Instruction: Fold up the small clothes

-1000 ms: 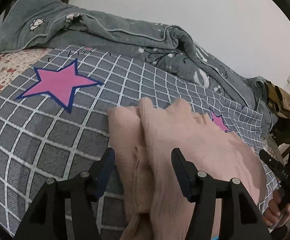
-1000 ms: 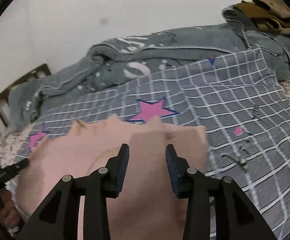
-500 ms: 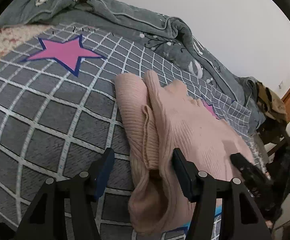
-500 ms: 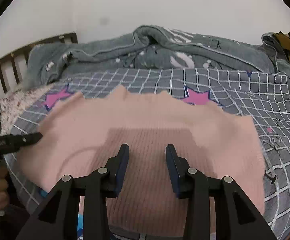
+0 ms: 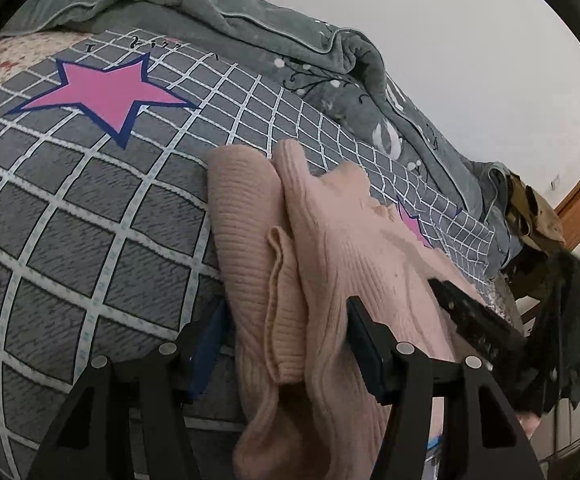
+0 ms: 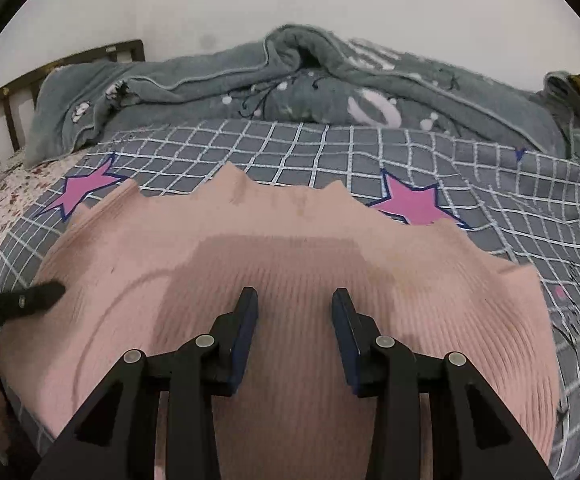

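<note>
A pale pink ribbed knit garment point(image 6: 290, 264) lies spread on the grey checked bed cover with pink stars point(image 6: 370, 152), near the cover's front edge, its scalloped far hem pointing toward the rumpled grey-green quilt point(image 6: 290, 80) heaped beyond the cover. Seen from the left wrist, the same garment point(image 5: 330, 264) has its left side folded into a thick ridge with a narrow ribbed band lying on top. The left gripper point(image 5: 286, 344) has its jaws spread wide, straddling that folded ridge without pinching it. The right gripper point(image 6: 295, 324) hovers low over the middle of the garment, its jaws apart with nothing between them but knit below; whether the fingertips touch the fabric cannot be told. On the bed cover a large pink star point(image 5: 102, 92) lies left of the garment, and another point(image 6: 414, 204) is just beyond its hem. A dark wooden headboard point(image 6: 50, 68) stands past the quilt's left end, and a dark heap of clothes point(image 5: 558, 312) sits beyond the cover's right end.
</note>
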The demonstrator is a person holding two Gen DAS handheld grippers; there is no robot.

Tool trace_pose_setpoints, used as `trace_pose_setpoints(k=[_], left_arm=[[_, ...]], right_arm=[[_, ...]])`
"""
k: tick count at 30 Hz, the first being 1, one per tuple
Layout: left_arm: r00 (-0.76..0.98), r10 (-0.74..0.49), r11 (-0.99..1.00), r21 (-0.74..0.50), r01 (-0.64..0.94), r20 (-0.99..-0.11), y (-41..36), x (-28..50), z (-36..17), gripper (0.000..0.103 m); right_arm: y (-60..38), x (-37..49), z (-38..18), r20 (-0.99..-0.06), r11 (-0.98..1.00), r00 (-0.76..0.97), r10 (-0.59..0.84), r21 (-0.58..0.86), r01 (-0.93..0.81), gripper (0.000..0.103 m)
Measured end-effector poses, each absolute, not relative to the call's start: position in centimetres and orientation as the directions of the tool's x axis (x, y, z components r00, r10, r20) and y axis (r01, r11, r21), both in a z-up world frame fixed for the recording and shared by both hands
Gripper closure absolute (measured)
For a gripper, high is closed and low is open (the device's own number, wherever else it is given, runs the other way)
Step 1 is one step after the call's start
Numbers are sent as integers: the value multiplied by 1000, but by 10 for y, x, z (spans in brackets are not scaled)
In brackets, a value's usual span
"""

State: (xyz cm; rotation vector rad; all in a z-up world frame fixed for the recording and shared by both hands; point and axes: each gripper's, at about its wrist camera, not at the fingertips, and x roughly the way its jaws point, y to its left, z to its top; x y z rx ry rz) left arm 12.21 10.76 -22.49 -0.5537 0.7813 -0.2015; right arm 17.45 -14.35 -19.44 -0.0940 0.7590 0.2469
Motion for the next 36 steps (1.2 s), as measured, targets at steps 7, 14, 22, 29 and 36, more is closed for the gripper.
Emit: trace_pose_setpoints(k=[7,14,22,29,36], left_arm=[[700,-364,850,-526,-18,-614,105,122,-225,44],[697,-370,843,-537,-27,-615,107,124,-226,43],[694,-347,862,-506,-28,-630,101,126,-227,48],[682,-332,878,-477,-28,-651,98,124,-227,53],[683,-319,877,-477,-49,-657,97,120,-226,52]], right_arm=[[-135,164,-198,-685,960,702,195,-11,-278,64],[-136,129,-198,-682,952,705,195,-42,-304,66],[-137,102,-198,-700,923,687,193,-106,-369,66],[-136,76,-204,-712,878,679,180,-195,-437,66],[-162,60,-196,-698,857,657,284,-122,-500,66]])
